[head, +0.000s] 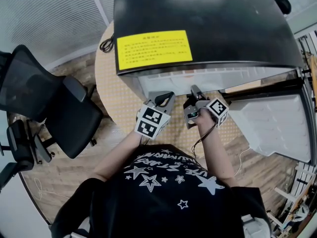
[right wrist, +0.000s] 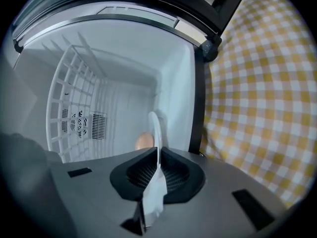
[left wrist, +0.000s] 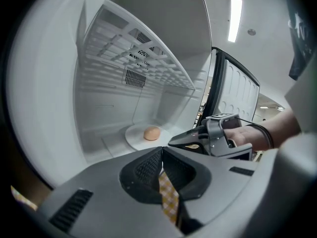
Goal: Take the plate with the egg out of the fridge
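Observation:
A white plate (left wrist: 134, 137) with a brown egg (left wrist: 152, 133) lies on the floor of the open fridge (head: 198, 24), deep inside. In the right gripper view the plate's rim (right wrist: 157, 130) runs edge-on between the pads, with the egg (right wrist: 143, 141) just behind it. My right gripper (right wrist: 158, 155) is shut on that rim. From the left gripper view, the right gripper (left wrist: 188, 142) reaches in to the plate's near right edge. My left gripper (left wrist: 161, 155) is shut on nothing, held at the fridge's mouth to the left of the right one (head: 194, 94).
The fridge stands on a round table with a yellow checked cloth (head: 114, 88). Its door (head: 270, 123) hangs open to the right. A wire shelf (left wrist: 133, 48) spans the upper inside. A black office chair (head: 44, 98) stands at the left.

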Available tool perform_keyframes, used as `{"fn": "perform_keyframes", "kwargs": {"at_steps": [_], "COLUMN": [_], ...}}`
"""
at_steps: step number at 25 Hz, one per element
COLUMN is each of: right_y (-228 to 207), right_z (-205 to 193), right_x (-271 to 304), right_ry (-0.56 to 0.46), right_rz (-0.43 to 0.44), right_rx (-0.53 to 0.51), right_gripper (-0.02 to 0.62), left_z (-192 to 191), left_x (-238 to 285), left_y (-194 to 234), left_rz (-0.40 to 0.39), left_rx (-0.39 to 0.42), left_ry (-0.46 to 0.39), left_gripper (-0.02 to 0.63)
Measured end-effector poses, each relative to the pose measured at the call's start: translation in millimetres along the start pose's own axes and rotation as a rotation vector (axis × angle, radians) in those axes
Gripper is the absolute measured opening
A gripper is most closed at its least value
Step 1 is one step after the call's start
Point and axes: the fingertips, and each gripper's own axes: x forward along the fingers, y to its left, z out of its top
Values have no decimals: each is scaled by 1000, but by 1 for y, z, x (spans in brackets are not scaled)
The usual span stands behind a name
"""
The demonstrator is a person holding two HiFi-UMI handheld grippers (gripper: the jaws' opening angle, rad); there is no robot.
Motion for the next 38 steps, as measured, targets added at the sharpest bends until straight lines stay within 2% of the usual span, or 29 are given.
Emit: {"fn": "perform_keyframes", "kwargs": {"at_steps": [13,21,28,38], "right_y": [-18,-20,-15,-2], "right_z": [-5,-8,-3,-12], "right_x": [-43,-40,-34,-72], "right_ry": [-26,-8,-34,-3], "right_rz": [10,81,120,200], "right_rx": [23,-5,-8,25], "right_gripper": [37,40,37,37], "left_z": [-3,-10,-11,-12], "left_x": [-8,-23,-37,-56], "left_y": [-7,-14,-5,-10], "left_rz": [1,12,50,102], "left_rx": [6,16,16,6], "left_ry": [0,1,-3,-25], "left_gripper": [9,9,9,9]}}
